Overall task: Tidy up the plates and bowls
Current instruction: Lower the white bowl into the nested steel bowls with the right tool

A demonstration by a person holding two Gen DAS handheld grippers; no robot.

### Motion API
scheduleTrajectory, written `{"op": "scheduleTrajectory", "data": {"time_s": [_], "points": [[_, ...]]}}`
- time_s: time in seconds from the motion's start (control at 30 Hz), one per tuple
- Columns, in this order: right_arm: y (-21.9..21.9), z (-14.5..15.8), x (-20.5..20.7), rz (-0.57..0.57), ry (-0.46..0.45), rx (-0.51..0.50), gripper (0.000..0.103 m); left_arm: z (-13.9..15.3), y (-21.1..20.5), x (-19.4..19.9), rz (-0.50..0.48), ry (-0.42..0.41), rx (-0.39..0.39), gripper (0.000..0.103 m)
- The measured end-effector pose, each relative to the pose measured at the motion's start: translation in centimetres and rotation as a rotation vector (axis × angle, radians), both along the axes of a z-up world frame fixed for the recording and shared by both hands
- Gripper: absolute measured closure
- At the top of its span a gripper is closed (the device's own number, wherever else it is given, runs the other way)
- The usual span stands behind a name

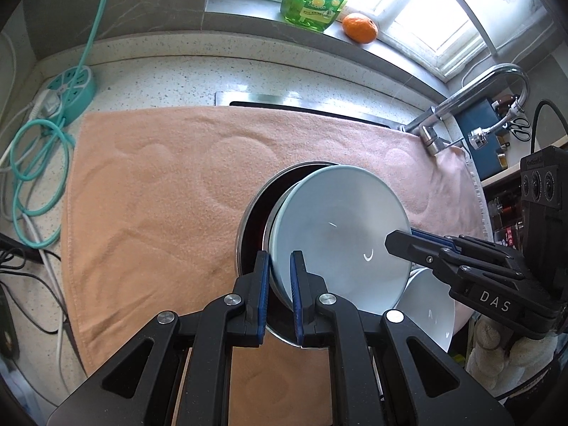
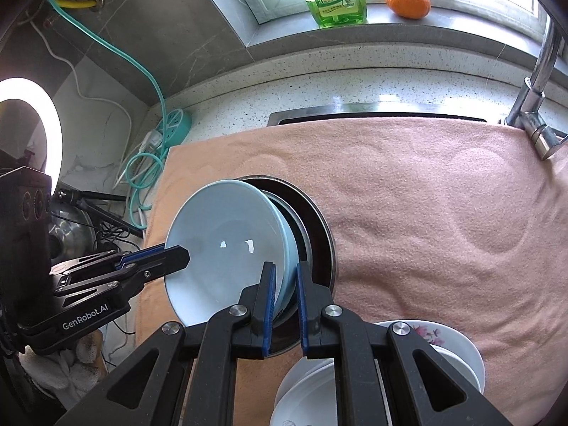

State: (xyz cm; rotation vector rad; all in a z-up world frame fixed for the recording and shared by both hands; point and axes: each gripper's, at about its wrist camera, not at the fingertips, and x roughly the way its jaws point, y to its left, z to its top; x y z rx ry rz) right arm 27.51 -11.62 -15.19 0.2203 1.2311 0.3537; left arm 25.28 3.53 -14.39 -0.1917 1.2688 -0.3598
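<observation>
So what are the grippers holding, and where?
Both hold the tilted blue plate by its rim: left gripper at one edge, right gripper at the opposite edge.

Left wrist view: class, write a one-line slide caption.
Both claws, left and right, grip the pale blue plate over a peach towel.

Both wrist views look down close from opposite sides, sharing the blue plate (image 1: 340, 227) (image 2: 227, 248) and towel (image 1: 159, 195) (image 2: 426, 213).

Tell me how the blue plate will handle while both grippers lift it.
The blue plate looks rigid and glazed, with bright glints, so probably slippery in the pads. The left gripper and right gripper each pinch only its rim, so it may pivot or slip. It looks ceramic, likely chipping against the metal dish behind.
</observation>
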Motion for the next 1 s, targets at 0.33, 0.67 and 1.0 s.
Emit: {"op": "scheduleTrajectory", "data": {"time_s": [0.33, 0.67, 1.0], "points": [[0.08, -0.77, 0.43, -0.005, 0.009, -0.016, 0.092, -0.36, -0.26, 0.16, -0.005, 0.000, 0.008, 0.093], [0.03, -0.72, 0.54, 0.002, 0.007, -0.024, 0.092, -0.46, -0.28, 0.32, -0.006, 0.005, 0.004, 0.093], [0.09, -0.77, 0.50, 0.010, 0.009, -0.024, 0.091, -0.01, 0.35, 0.02, 0.010, 0.000, -0.012, 0.093]]}}
